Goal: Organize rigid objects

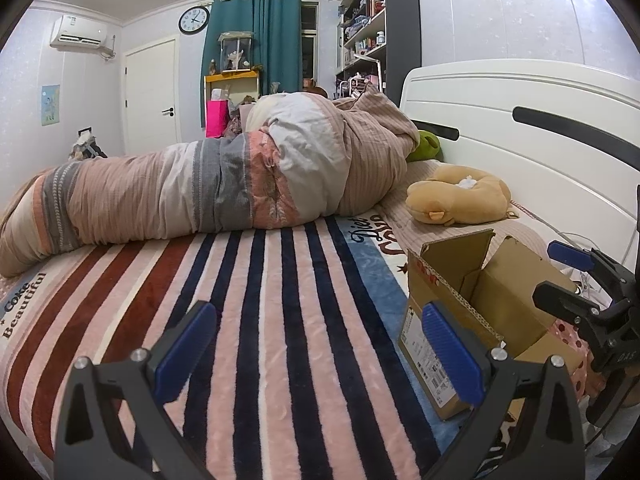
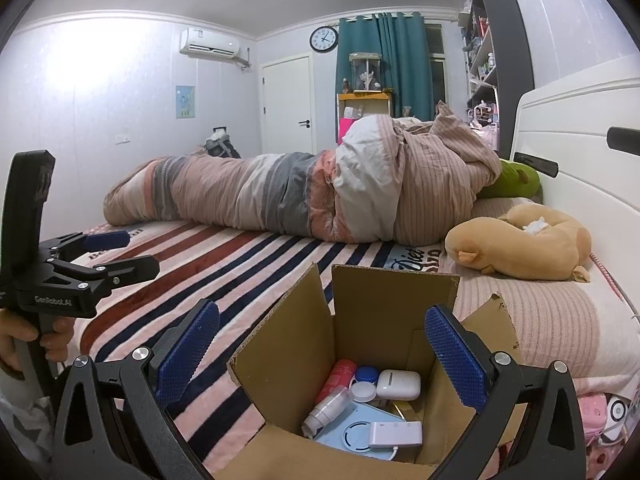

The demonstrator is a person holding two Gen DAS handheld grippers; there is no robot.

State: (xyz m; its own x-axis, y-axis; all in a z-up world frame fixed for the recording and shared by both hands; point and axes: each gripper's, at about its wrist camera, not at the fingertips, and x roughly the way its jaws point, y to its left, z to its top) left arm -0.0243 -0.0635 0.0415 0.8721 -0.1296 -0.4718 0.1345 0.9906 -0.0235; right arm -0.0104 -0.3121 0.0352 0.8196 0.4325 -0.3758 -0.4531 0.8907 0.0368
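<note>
The right gripper (image 2: pixel 322 354) was held with its jaws spread wide and nothing between them, directly above the open cardboard box (image 2: pixel 372 320), which stood on the striped blanket (image 2: pixel 224 264) with its flaps turned up. Only the right wrist view showed the box's contents. A red-and-clear tube (image 2: pixel 330 394) lay below and between the jaws, its long axis running from lower left to upper right, the red end pointing away from the camera. Just beside it were seen a white earbud case (image 2: pixel 399 385), a blue-and-white contact lens case (image 2: pixel 365 384), a white adapter (image 2: pixel 396 434) with its long axis crosswise to the jaws, and a pale blue flat pad (image 2: pixel 352 432) beneath them.

The left gripper (image 1: pixel 316 350) was likewise seen with jaws wide and empty, over bare blanket (image 1: pixel 280 300); in its view the box (image 1: pixel 492 300) stood outside the right-hand jaw, its inside hidden.
</note>
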